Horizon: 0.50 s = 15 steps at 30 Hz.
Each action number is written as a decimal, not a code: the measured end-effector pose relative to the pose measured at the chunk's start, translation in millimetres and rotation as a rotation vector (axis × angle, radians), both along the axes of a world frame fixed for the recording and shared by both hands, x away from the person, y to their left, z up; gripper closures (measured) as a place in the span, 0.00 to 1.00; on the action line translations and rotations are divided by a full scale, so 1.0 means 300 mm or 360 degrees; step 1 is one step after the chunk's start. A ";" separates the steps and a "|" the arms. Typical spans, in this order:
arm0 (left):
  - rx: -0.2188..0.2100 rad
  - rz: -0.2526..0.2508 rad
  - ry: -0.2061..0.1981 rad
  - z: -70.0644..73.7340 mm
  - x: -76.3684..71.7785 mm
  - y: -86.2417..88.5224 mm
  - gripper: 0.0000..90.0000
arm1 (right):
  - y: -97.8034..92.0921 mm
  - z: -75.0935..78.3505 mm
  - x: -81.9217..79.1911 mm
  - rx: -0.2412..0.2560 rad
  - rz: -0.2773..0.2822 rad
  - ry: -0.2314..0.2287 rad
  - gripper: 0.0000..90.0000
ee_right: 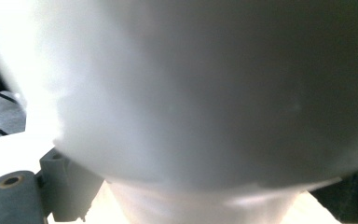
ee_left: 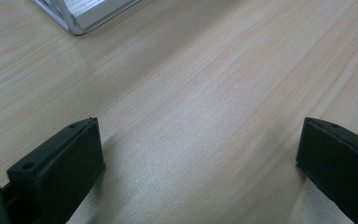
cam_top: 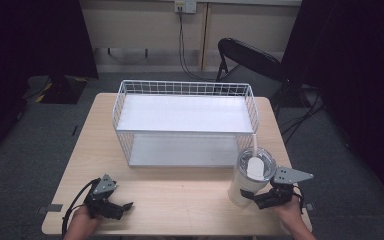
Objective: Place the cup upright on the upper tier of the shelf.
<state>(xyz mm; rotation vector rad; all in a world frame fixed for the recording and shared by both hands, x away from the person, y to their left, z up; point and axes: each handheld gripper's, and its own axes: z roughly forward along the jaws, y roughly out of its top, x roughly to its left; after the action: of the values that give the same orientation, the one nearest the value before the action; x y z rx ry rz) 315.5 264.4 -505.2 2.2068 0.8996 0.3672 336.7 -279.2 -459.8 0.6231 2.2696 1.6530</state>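
The right hand-held gripper (cam_top: 261, 198), near the bench's (cam_top: 180, 200) front edge, seems clamped on the tumbler (cam_top: 250, 177) before it; the left hand-held gripper (cam_top: 121, 209) gapes over bare bench.

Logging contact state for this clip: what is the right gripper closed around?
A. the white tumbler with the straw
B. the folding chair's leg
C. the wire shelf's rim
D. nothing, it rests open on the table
A. In the high view the right gripper sits against the lower body of the white tumbler at the table's front right corner, and the right gripper view has the cup's wall pressed between the jaws.
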 end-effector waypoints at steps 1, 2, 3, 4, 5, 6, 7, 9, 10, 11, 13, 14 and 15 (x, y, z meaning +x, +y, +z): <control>0.0000 0.0000 0.0000 0.000 0.000 0.000 0.00 | 0.001 0.000 -0.003 0.0000 -0.0008 -0.0011 0.11; 0.0000 0.0000 -0.0001 0.000 0.000 0.000 0.00 | 0.002 0.000 -0.006 -0.0001 -0.0014 -0.0016 0.12; 0.0000 0.0000 -0.0001 0.000 0.000 0.000 0.00 | 0.002 -0.001 -0.008 0.0002 -0.0016 -0.0028 0.12; 0.0000 0.0000 -0.0001 0.000 0.000 0.000 0.00 | 0.003 -0.001 -0.011 0.0002 -0.0024 -0.0034 0.12; 0.0000 0.0000 -0.0001 0.000 0.000 0.000 0.00 | 0.003 -0.001 -0.016 0.0000 -0.0024 -0.0051 0.12; 0.0000 0.0000 -0.0001 0.000 0.000 0.000 0.00 | 0.003 -0.002 -0.018 -0.0005 -0.0022 -0.0062 0.12; 0.0000 0.0000 -0.0001 0.000 0.000 0.000 0.00 | 0.004 -0.001 -0.022 -0.0007 -0.0024 -0.0069 0.12; 0.0000 0.0000 -0.0001 0.000 0.000 0.000 0.00 | 0.004 -0.001 -0.029 -0.0011 -0.0018 -0.0090 0.12; 0.0000 0.0000 -0.0001 0.000 0.000 0.000 0.00 | 0.004 -0.001 -0.031 -0.0008 -0.0012 -0.0086 0.12; 0.0002 -0.0001 -0.0002 0.000 0.000 0.000 0.00 | 0.003 -0.002 -0.033 0.0001 -0.0013 -0.0084 0.12; 0.0000 0.0000 -0.0001 0.000 0.000 0.000 0.00 | -0.001 -0.002 -0.034 0.0021 -0.0009 -0.0080 0.12; 0.0000 0.0000 0.0000 0.000 0.000 0.000 0.00 | -0.002 -0.001 -0.035 0.0027 -0.0013 -0.0084 0.12; 0.0000 0.0000 0.0000 0.000 0.000 0.000 0.00 | -0.004 0.002 -0.035 0.0035 -0.0021 -0.0082 0.12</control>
<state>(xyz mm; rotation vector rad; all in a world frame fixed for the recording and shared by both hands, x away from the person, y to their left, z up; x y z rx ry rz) 315.5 264.4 -505.2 2.2066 0.8994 0.3671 326.2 -280.4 -459.1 0.5921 2.2100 1.6704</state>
